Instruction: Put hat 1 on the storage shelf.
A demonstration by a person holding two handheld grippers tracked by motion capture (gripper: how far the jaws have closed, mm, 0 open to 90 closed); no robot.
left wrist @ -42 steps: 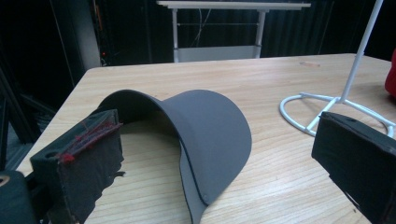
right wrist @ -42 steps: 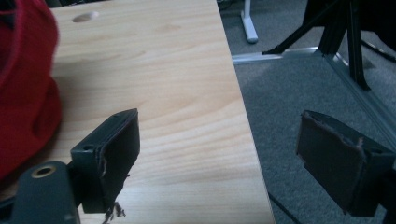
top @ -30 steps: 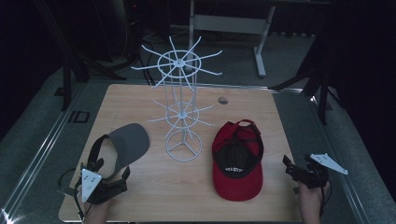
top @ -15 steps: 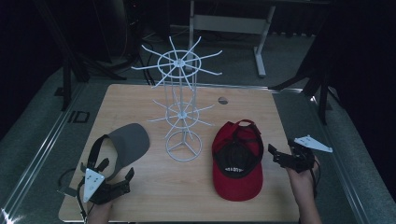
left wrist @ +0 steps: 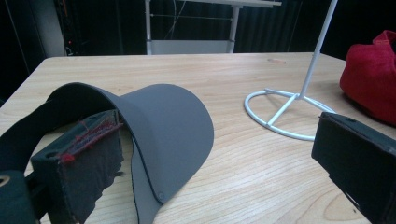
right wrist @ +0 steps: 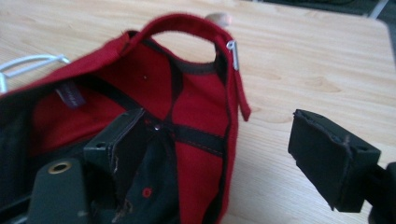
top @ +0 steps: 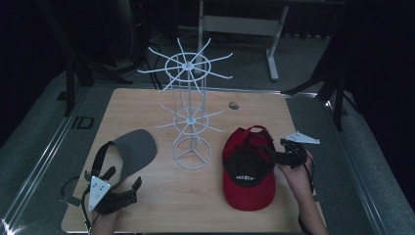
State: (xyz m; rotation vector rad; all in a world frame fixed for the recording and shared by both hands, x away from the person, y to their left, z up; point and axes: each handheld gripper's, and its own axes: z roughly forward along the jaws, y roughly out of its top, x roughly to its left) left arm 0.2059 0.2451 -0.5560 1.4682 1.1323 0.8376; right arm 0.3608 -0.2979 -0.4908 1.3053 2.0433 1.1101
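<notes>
Reaching into the red cap [top: 248, 169] from its outer side, the right gripper [top: 280, 154] straddles the cap's rim: in the right gripper view one jaw sits inside the crown and the other stands clear outside over bare counter [right wrist: 303, 60]. The jaws have just been closing a little with the rim wall between them, but the pads do not yet press it, so the gripper counts as released.

The step in hand looks like the pickup of the cap, likely for hanging on the rack [top: 190, 105]. The next move calls for a squeeze on the rim wall near the back strap [right wrist: 187, 23], then a lift that keeps the floppy crown from folding.

The cap lies just right of the rack's ring base, upside down, hollow facing up. Its long axis runs from the back strap, on the side away from the person, to the brim at the near counter edge.

Left of the rack lies the grey visor [top: 131, 149], brim toward the rack's far side. The left gripper [top: 115, 196] rests just on the near side of it, jaws wide apart; one jaw sits inside the visor's band loop [left wrist: 28, 126], nothing clenched.
</notes>
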